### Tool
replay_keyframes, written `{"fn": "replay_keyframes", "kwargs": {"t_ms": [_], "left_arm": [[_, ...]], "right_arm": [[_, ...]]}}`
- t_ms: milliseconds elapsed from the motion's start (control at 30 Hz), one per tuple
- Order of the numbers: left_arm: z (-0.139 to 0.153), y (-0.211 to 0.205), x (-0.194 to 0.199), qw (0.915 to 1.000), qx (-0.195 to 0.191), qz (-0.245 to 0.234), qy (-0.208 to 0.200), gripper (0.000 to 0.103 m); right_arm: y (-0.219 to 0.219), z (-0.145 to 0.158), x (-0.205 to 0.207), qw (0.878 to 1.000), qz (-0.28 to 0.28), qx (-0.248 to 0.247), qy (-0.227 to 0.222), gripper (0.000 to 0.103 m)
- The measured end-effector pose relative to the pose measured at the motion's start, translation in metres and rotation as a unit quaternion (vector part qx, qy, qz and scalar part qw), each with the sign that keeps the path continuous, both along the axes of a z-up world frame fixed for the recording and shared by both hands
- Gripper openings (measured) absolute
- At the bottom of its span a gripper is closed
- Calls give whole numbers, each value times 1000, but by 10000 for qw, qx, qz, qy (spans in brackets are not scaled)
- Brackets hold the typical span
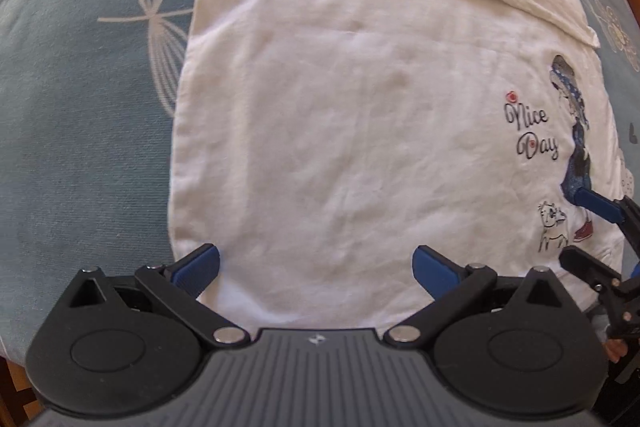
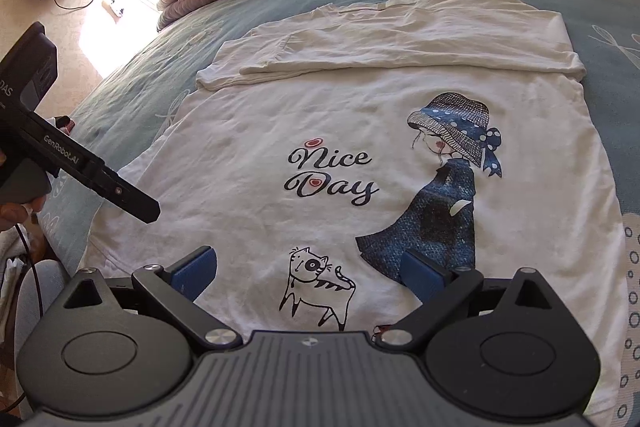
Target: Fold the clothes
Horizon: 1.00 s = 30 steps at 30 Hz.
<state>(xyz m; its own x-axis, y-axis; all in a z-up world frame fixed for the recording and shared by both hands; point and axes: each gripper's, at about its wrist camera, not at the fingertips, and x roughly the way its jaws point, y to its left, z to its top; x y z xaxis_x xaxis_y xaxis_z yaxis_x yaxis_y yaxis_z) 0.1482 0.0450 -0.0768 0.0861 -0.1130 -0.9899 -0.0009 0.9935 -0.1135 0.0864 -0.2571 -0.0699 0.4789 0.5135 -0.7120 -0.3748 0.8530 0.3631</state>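
The white T-shirt [image 2: 280,131] lies flat on the blue bedsheet [image 1: 80,107], its sleeve end already folded over at the far side. Both the left gripper [image 1: 316,263] and the right gripper [image 2: 308,267] hover over the near hem, fingers spread wide, holding nothing. If they close on only the top layer, or at uneven spots, the next fold will likely come out skewed or bunched.

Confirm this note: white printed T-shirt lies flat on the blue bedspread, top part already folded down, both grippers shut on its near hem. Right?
Wrong on the grippers. In both wrist views the left gripper and right gripper are open above the white printed T-shirt, gripping nothing. It does lie on the blue bedspread, top folded down.
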Motion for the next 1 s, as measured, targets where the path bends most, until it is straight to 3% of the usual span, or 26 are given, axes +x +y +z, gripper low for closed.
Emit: {"fn": "replay_keyframes", "kwargs": {"t_ms": [100,167,300,467,633,767,867,1000], "left_arm": [[6,33,-11,9989,133,440,-25,102],[18,39,-17,9985,-147,492,-170,102],[34,17,-16,9967,-612,167,-512,102],[10,-21,-17,9953,-806,-469,-243,102],[2,-2,-52,9936,-956,-392,-449,102],[10,9,-59,9955,-871,-267,-240,102],[32,3,-42,9934,-820,-418,-685,102],[54,-7,14,9823,-1117,-394,-1453,102]], "right_arm": [[-1,0,0,10000,-52,-52,-17,100],[1,0,1,9999,-59,-93,-32,100],[6,0,2,9998,-38,-202,-69,102],[6,-2,2,9997,-38,-199,-101,103],[1,-3,1,9999,-65,-61,-93,103],[2,-3,1,9999,-83,-110,-81,103],[3,-3,1,9998,-80,-157,-101,103],[2,-5,0,9998,-73,-118,-129,103]]}}
